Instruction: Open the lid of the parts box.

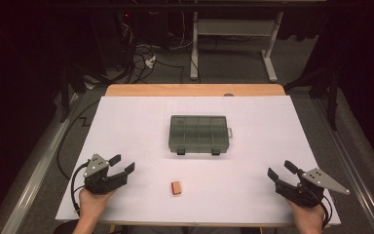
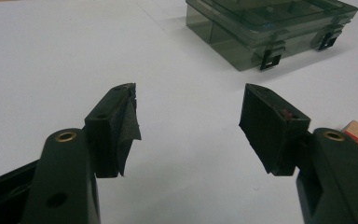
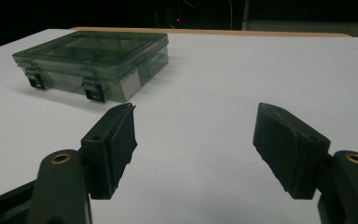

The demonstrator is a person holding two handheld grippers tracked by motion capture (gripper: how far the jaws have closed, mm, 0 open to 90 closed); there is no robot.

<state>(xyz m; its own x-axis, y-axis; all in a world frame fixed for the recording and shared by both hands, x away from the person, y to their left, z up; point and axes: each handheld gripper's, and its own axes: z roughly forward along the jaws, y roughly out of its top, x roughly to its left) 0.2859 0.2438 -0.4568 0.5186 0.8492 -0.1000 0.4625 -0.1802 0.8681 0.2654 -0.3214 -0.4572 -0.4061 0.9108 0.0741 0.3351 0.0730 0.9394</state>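
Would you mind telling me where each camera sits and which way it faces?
High view: above the person's side, looking forward and down on the white table; both hands, left gripper, right gripper.
Left gripper view: rides the gripper, faces the compartment box; own open jaws.
Right gripper view: likewise, box from the other side; own open jaws.
Shared: the box.

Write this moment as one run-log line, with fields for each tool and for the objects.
left tool: open, empty | right tool: open, empty | smoky transparent plastic compartment box: closed, mid-table | small orange block: between the tools, untouched
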